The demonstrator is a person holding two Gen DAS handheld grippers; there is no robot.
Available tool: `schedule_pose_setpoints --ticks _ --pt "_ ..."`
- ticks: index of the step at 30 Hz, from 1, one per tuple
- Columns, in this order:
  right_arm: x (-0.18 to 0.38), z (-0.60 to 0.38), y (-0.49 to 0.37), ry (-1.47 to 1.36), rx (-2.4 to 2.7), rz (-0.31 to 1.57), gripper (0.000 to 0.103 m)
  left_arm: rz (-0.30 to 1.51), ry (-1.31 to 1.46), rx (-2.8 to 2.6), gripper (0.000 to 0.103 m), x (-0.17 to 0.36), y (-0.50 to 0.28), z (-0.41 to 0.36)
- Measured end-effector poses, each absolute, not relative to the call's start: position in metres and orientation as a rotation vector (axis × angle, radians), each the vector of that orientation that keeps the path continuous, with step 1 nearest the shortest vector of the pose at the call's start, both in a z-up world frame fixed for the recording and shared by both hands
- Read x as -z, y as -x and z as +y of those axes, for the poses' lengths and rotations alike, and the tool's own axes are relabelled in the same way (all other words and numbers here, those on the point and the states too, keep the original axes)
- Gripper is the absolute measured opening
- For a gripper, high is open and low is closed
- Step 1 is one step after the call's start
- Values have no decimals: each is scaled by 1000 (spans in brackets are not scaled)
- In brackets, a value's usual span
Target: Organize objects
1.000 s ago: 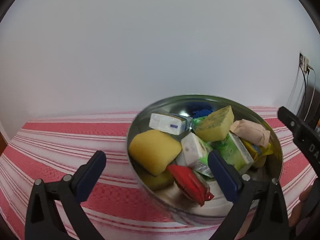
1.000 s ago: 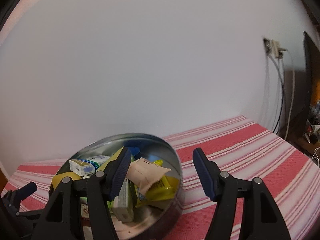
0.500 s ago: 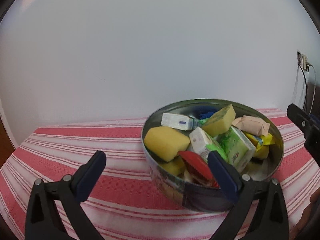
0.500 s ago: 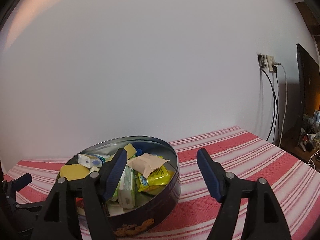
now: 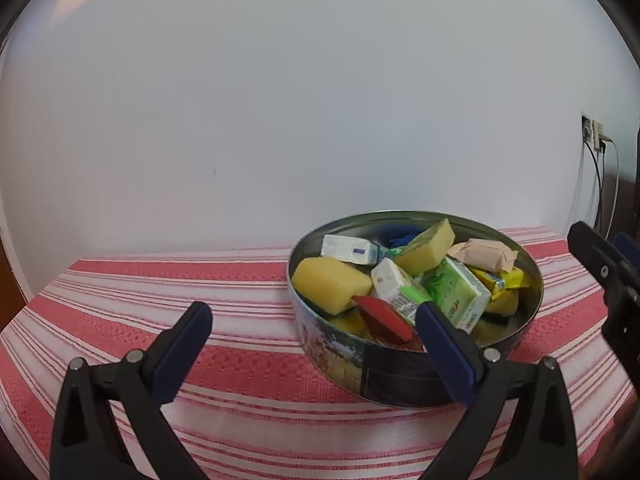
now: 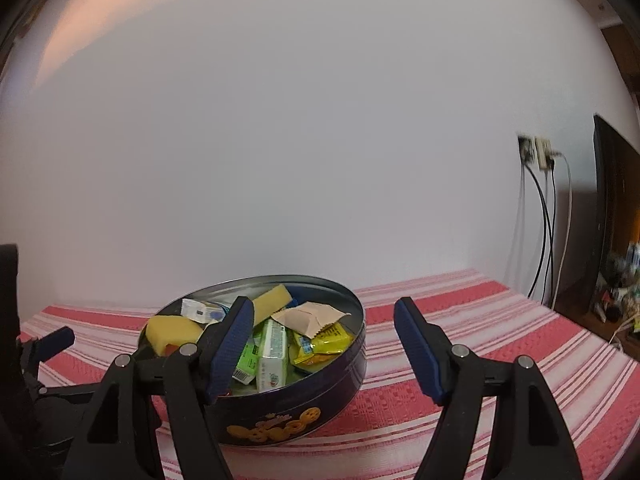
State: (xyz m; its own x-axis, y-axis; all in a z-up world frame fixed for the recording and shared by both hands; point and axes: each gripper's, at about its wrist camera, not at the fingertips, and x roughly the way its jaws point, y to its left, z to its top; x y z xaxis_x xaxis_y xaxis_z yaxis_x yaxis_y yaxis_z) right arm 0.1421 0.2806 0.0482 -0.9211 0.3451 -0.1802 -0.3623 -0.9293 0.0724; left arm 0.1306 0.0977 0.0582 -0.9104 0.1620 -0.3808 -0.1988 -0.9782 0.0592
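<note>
A round dark-blue cookie tin (image 5: 400,376) stands on the red-and-white striped cloth, also in the right wrist view (image 6: 280,412). It holds several items: yellow sponges (image 5: 330,284), a green carton (image 5: 460,296), a white carton (image 5: 390,282), a red packet (image 5: 384,316), a beige packet (image 5: 486,252) and a yellow packet (image 6: 322,340). My left gripper (image 5: 316,320) is open and empty, just in front and left of the tin. My right gripper (image 6: 324,316) is open and empty, at the tin's near right side.
The striped cloth (image 5: 160,280) covers the table up to a white wall. A wall socket with hanging cables (image 6: 536,152) and a dark screen (image 6: 612,200) are at the far right. The right gripper's finger (image 5: 600,268) shows at the left view's right edge.
Both grippers have pulled back and lowered away from the tin, so it looks smaller and its outer wall shows. The tin's contents have not moved.
</note>
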Motion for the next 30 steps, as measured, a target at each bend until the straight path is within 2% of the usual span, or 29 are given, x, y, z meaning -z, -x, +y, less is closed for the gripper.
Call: schedule_pose_setpoints --ticks 30 --pt "-55 267 -148 188 -2762 79 76 108 561 -2922 103 -55 -138 99"
